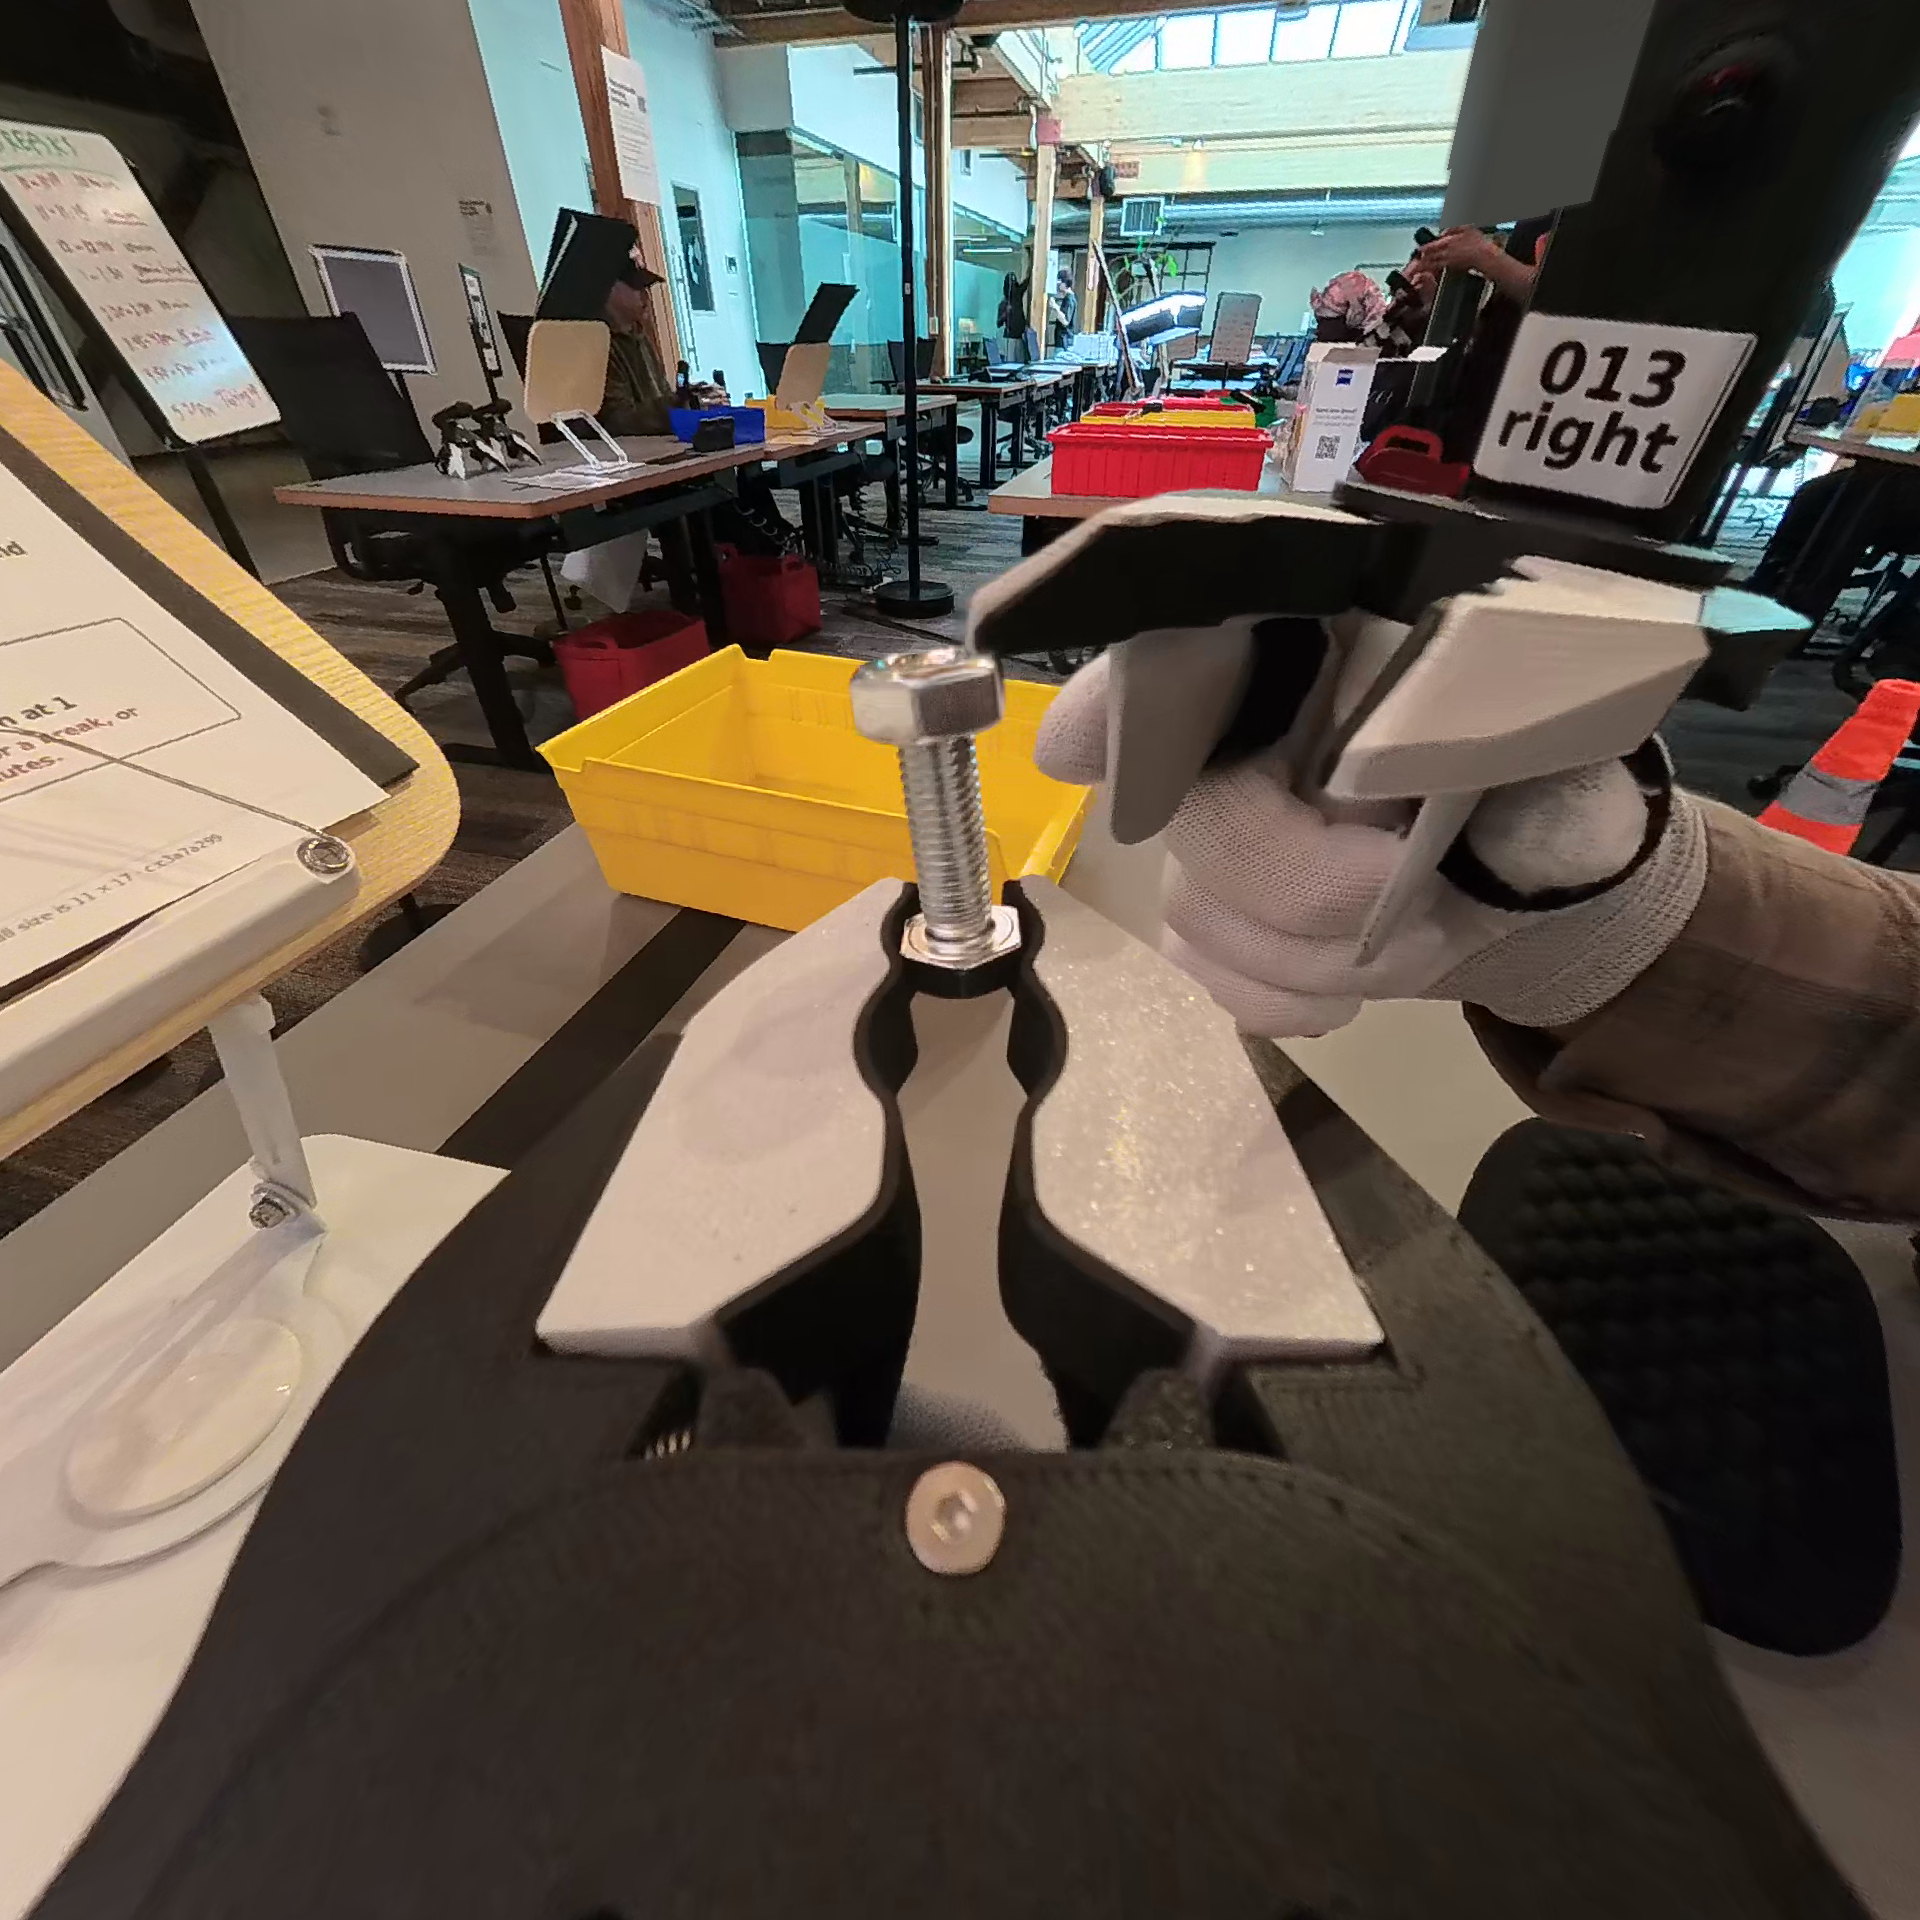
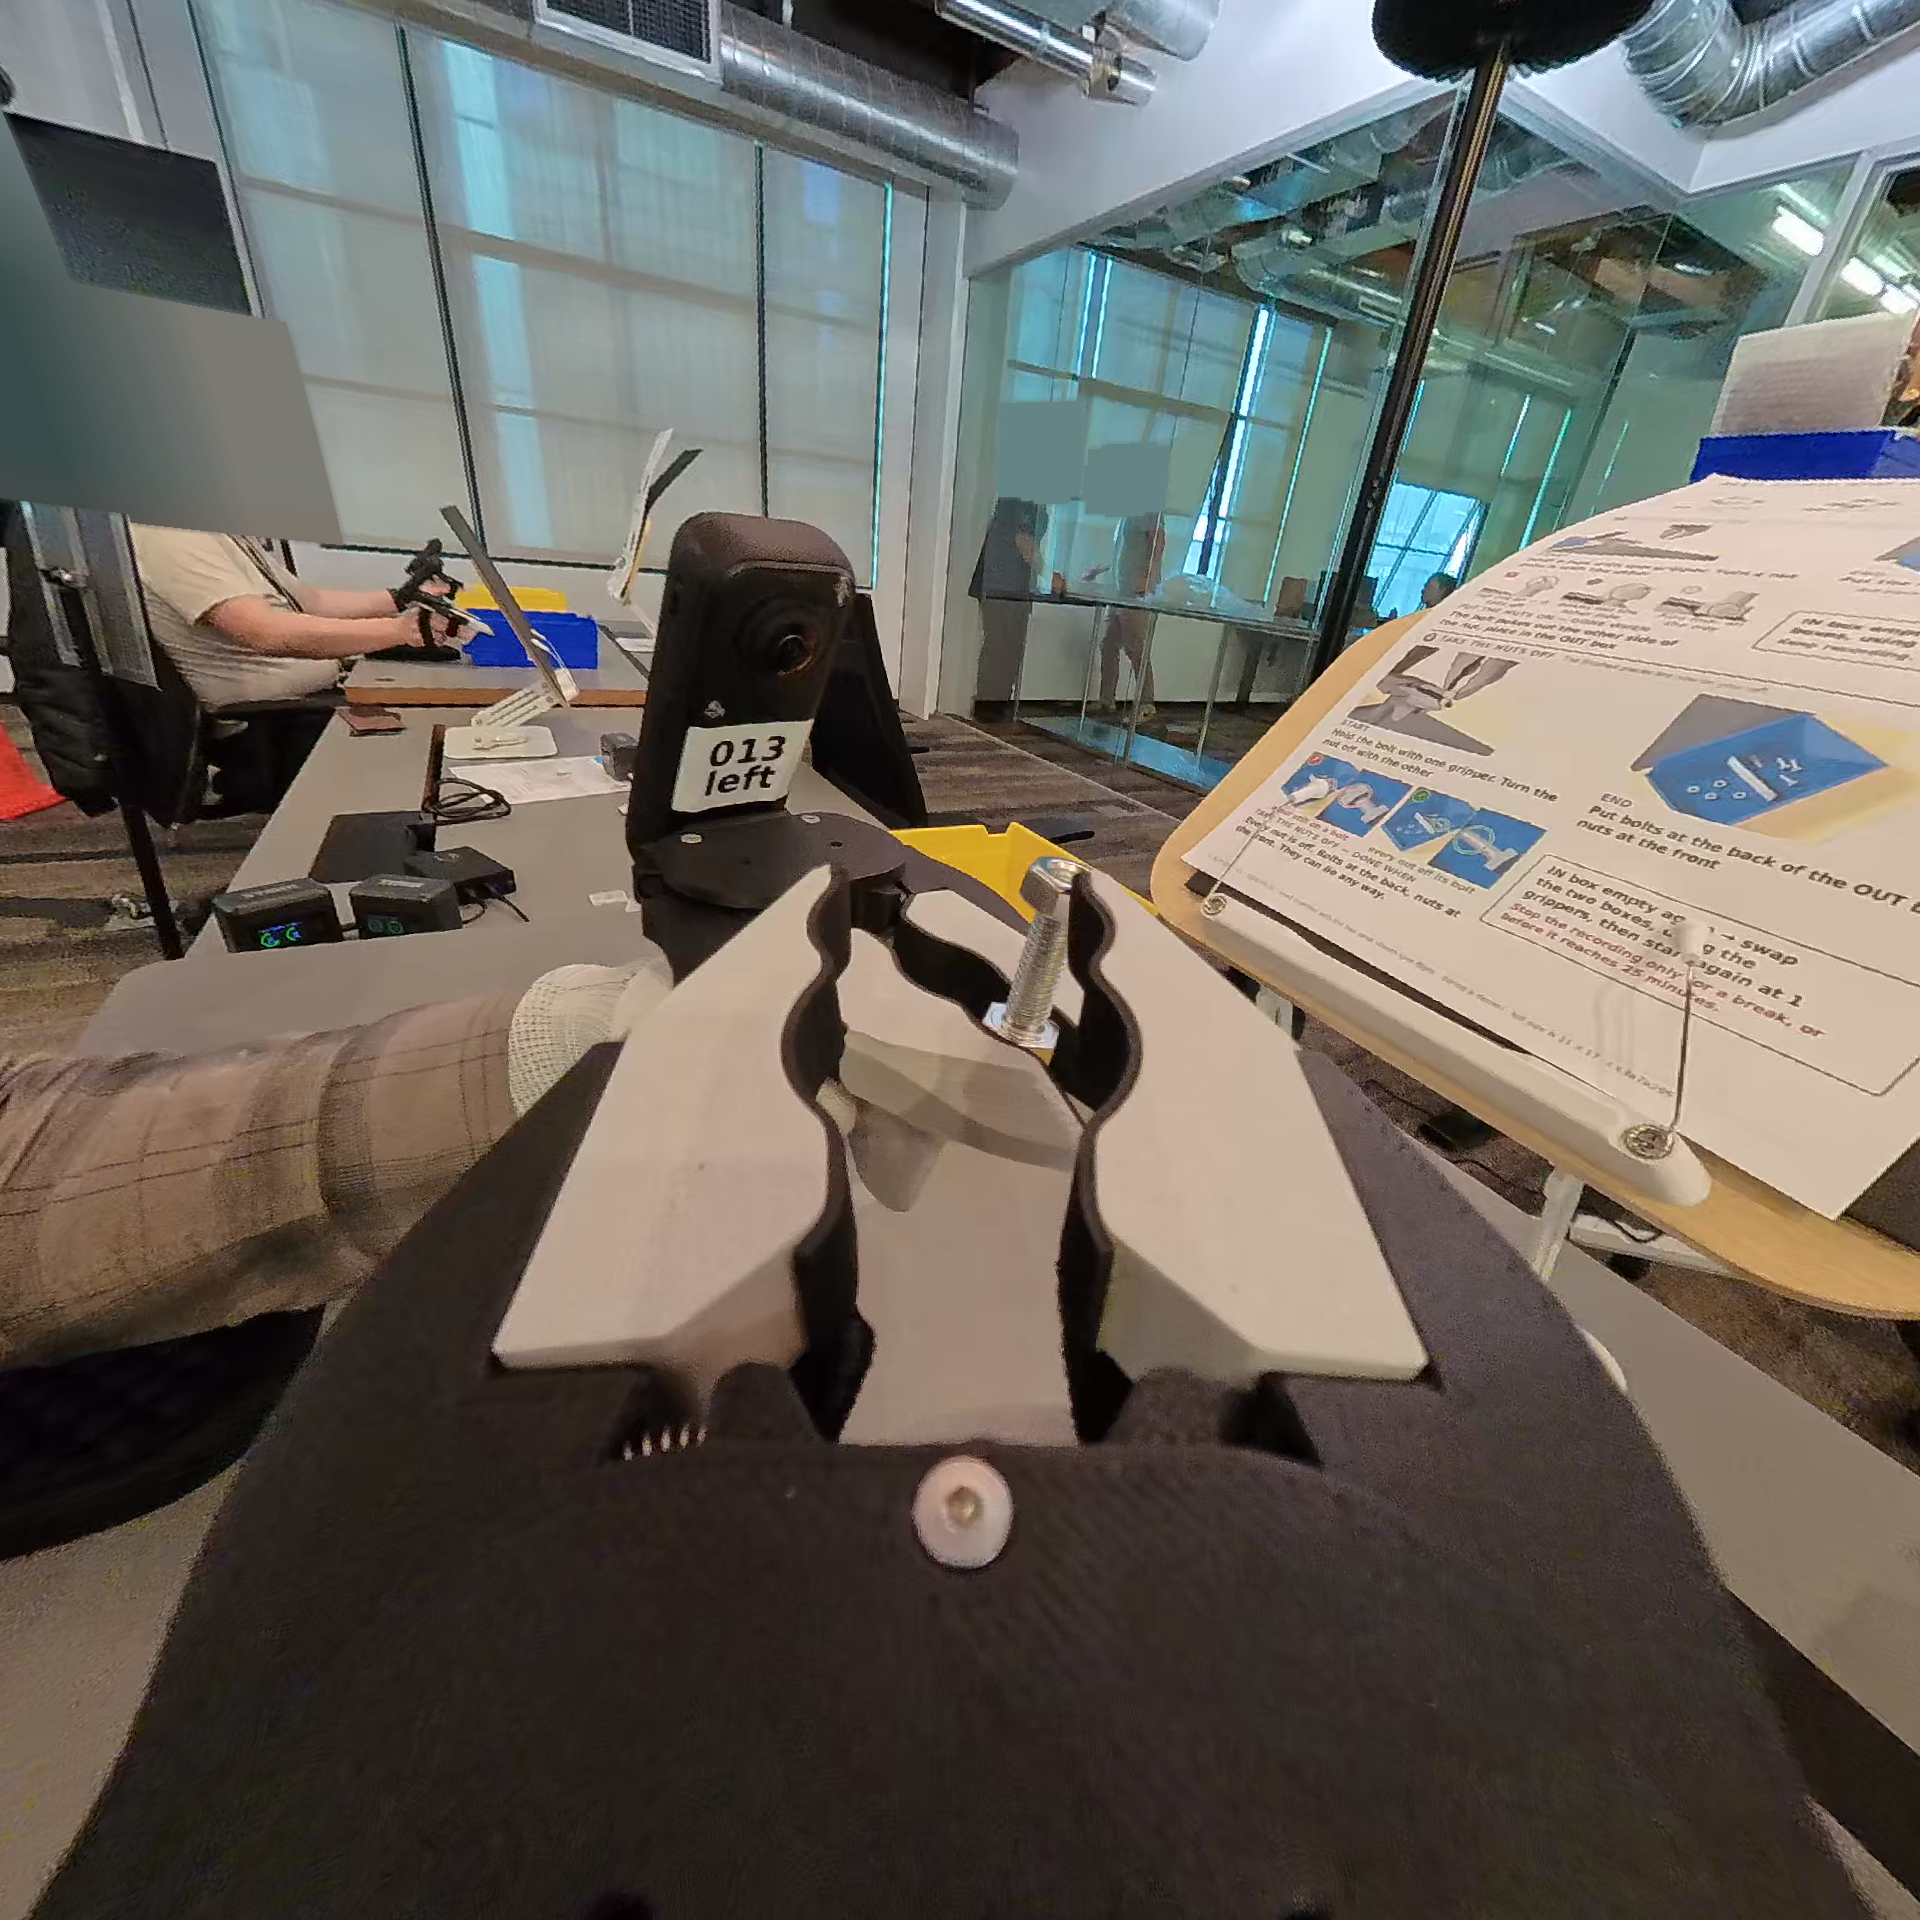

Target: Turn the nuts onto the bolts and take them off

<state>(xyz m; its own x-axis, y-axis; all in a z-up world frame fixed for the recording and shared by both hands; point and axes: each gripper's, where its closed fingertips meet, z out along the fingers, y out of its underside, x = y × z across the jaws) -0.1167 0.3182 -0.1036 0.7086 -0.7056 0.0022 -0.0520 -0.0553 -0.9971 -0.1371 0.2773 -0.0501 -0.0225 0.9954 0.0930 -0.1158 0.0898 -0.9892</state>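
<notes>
A silver bolt [image 1: 940, 800] stands upright, head up, with a silver nut [image 1: 961, 940] near its lower end. My left gripper [image 1: 961, 909] is shut on the nut and holds both above the grey table [image 1: 499, 1039]. My right gripper [image 2: 956, 894] is open and reaches in from the right. One of its fingers [image 1: 1143, 566] has its tip at the top of the bolt head. In the right wrist view the bolt [image 2: 1039, 966] and nut [image 2: 1023, 1029] sit just inside the right fingertip, with the left gripper's body [image 2: 748, 727] behind.
A yellow bin [image 1: 810, 790] stands just behind the bolt. A tilted wooden stand with an instruction sheet [image 1: 156, 727] is on the left, also in the right wrist view [image 2: 1558, 831]. A white-gloved hand [image 1: 1299, 904] holds the right gripper. A black pad [image 1: 1662, 1351] lies at right. Some 6 cm of space lies between my two pairs of fingers.
</notes>
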